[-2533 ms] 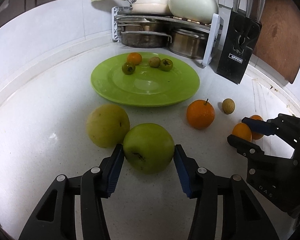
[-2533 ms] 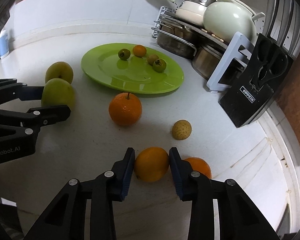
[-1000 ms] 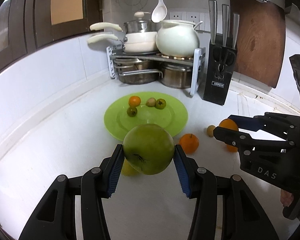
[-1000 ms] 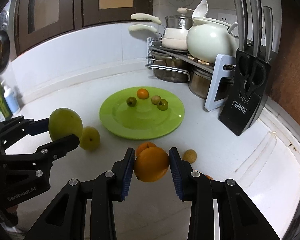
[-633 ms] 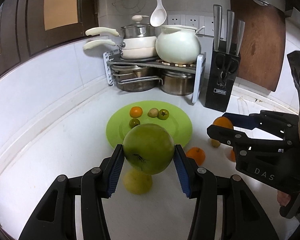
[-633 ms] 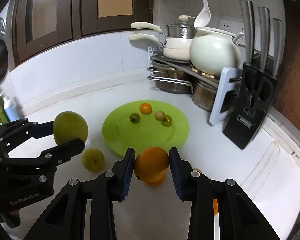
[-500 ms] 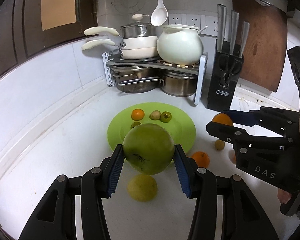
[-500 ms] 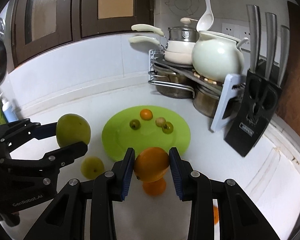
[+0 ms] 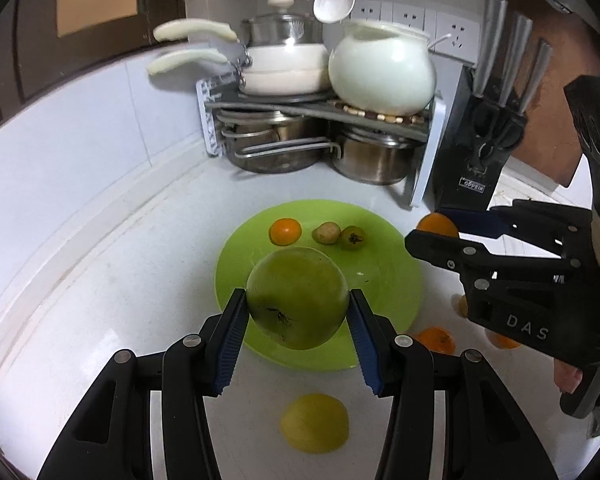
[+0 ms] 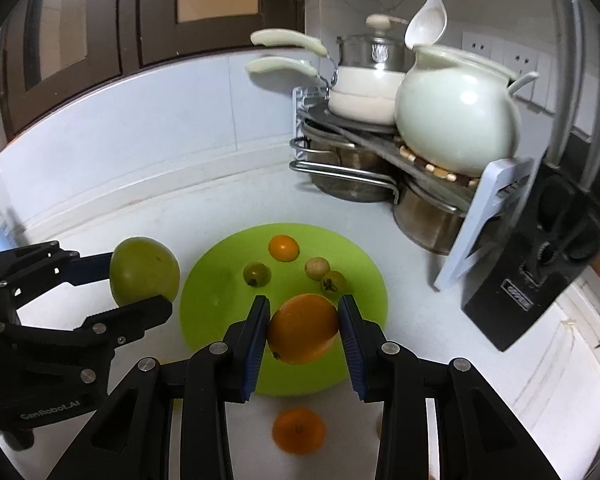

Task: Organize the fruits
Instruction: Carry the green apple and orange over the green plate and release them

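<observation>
My left gripper (image 9: 298, 322) is shut on a green apple (image 9: 296, 296) and holds it in the air above the near side of the green plate (image 9: 392, 280). My right gripper (image 10: 303, 332) is shut on an orange (image 10: 303, 330), also raised over the plate (image 10: 212, 300). The plate holds a small orange (image 10: 283, 247), two small green fruits (image 10: 257, 274) and a pale round fruit (image 10: 317, 267). On the counter lie a yellow fruit (image 9: 315, 422) and an orange (image 10: 299, 430). The left gripper with the apple (image 10: 145, 270) shows in the right wrist view.
A rack with steel pots, a white pan and a pale teapot (image 9: 382, 68) stands behind the plate. A black knife block (image 9: 480, 160) is to its right, with a wooden board behind. Another orange (image 9: 436, 340) lies right of the plate.
Both grippers have lifted their fruits off the counter and moved forward, so both now hang over the green plate. The yellow fruit and the loose orange stayed on the counter below.
</observation>
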The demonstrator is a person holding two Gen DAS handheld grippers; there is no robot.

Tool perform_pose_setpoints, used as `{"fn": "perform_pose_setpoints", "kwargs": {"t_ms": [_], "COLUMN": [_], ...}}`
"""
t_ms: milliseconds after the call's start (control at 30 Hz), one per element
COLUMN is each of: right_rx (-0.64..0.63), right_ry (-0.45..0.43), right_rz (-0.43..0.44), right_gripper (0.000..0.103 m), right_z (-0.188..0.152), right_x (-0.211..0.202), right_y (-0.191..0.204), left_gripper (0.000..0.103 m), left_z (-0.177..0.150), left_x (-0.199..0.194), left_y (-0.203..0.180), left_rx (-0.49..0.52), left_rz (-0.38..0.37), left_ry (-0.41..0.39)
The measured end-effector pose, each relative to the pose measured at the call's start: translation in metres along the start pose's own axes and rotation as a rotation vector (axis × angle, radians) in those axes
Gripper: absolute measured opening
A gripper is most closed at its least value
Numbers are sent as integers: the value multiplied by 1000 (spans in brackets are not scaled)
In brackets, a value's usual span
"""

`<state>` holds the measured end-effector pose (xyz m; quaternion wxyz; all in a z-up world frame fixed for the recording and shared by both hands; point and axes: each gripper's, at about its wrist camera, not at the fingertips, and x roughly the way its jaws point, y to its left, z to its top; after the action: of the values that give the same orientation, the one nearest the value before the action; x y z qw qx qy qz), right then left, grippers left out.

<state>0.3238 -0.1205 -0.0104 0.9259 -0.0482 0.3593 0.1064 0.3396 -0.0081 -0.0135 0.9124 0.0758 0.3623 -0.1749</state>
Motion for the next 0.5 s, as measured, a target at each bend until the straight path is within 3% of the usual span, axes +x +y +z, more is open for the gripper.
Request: {"fn": "perform_pose_setpoints", "kwargs": {"t_ms": [500], "right_rx": [32], "right_ry": [123], "right_rz": [45], "right_gripper": [36], "right_z": [11], "right_x": [68], "right_y": [-19], "left_gripper": [49], "left_z": [12], "left_x": [67], "left_y": [16], "left_rx": [-44], "left_rz": [-53], "left_ry": [167]}}
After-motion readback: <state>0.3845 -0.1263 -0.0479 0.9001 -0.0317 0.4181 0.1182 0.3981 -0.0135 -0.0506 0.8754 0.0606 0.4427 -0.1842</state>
